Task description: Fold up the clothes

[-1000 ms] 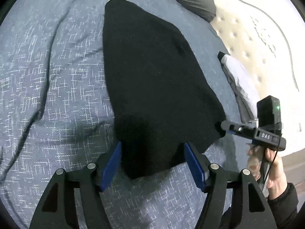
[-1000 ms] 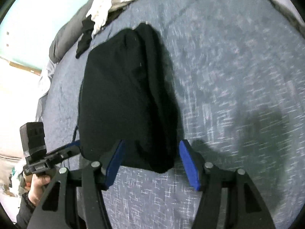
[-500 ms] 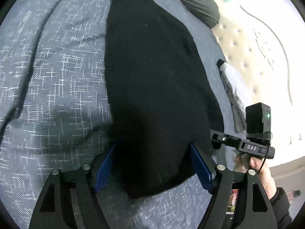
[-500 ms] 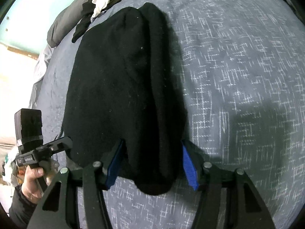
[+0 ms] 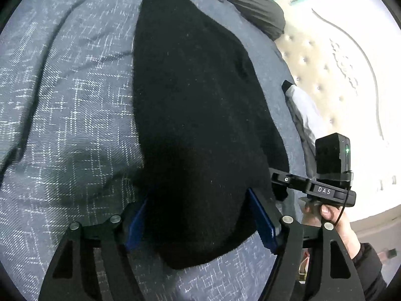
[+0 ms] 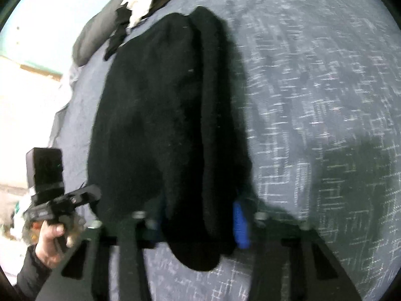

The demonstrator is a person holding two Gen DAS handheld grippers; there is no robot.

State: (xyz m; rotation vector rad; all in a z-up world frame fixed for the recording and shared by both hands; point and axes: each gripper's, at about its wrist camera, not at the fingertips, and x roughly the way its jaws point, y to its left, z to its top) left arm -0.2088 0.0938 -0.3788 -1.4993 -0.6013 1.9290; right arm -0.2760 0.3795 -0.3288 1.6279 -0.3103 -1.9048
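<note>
Because the black fuzzy knit garment lies long and narrow on the bed's grey-blue patterned cover, running from frame bottom to top centre, it should handle as soft, light and floppy, prone to sag. At lower left of the left wrist view the left gripper has its blue fingers spread, closing either side of the near hem corner. In the right wrist view the right gripper fingers are closing around the thick folded edge, contact unclear. The near hem corners look the best hold.
</note>
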